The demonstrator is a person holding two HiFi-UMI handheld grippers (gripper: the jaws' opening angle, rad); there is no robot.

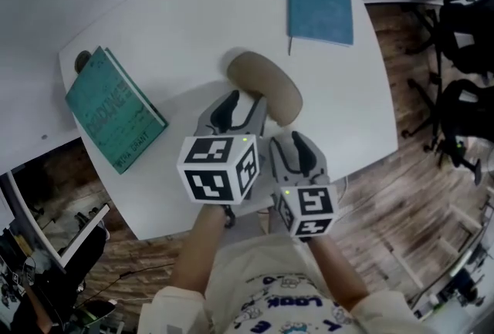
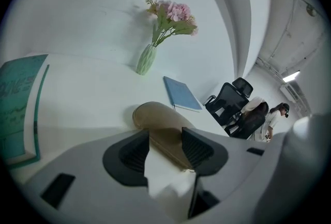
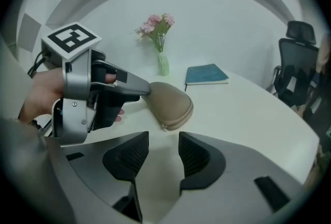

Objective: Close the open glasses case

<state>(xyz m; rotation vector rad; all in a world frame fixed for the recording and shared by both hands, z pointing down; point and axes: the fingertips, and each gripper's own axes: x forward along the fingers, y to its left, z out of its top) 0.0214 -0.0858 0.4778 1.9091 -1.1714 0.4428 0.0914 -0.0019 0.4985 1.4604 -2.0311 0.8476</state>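
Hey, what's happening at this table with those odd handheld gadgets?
A person holds a two-jaw claw in each hand over a white table. The left claw straddles the near end of a tan glasses case, which looks already closed. Its jaws stand apart rather than clamped on the case. The right claw hangs open and empty just beside it.

Head view overhead, gripper views low, sharing case [image 1: 268, 86]
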